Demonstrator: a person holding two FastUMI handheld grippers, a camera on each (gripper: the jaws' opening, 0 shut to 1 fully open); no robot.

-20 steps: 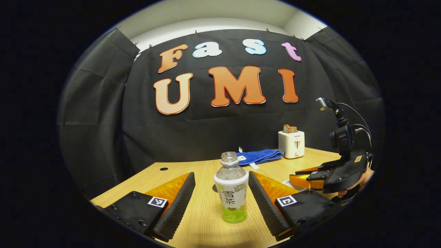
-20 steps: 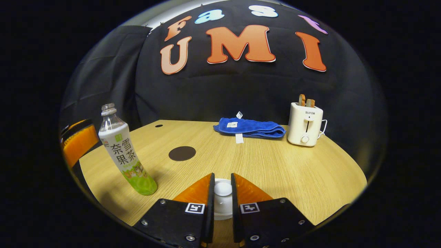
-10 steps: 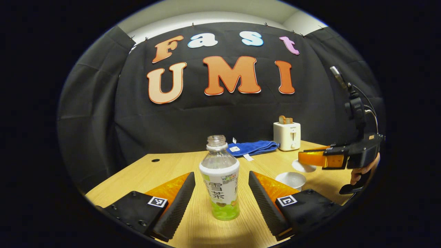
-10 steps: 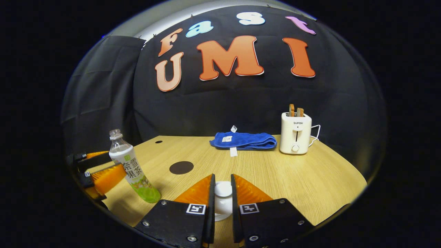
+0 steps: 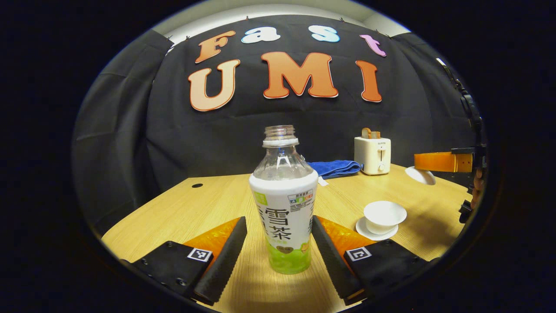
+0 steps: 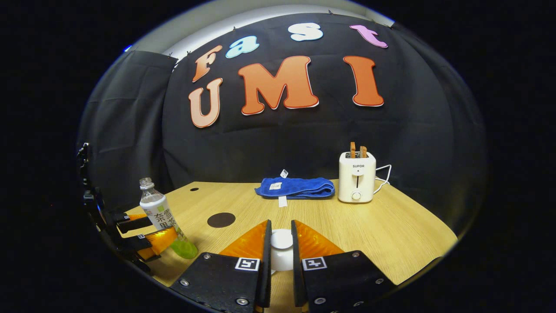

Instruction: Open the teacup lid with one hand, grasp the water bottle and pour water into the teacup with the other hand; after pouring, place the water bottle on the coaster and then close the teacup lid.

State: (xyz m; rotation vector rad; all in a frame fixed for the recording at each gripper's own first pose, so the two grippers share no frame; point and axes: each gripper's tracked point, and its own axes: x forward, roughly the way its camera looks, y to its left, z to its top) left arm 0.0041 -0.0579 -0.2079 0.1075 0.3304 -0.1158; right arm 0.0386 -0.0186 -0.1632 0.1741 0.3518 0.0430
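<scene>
Wooden worktop (image 5: 208,208): right tongs (image 6: 281,245), pinching the teacup lid (image 6: 281,239), have lifted it clear of the teacup (image 5: 384,216); left tongs (image 5: 278,243), spread, now straddle the water bottle (image 5: 284,204).

Black cloth wall (image 6: 282,139) behind wooden table (image 6: 391,226); pale ceiling strip (image 5: 260,13) above, lit from overhead.
</scene>
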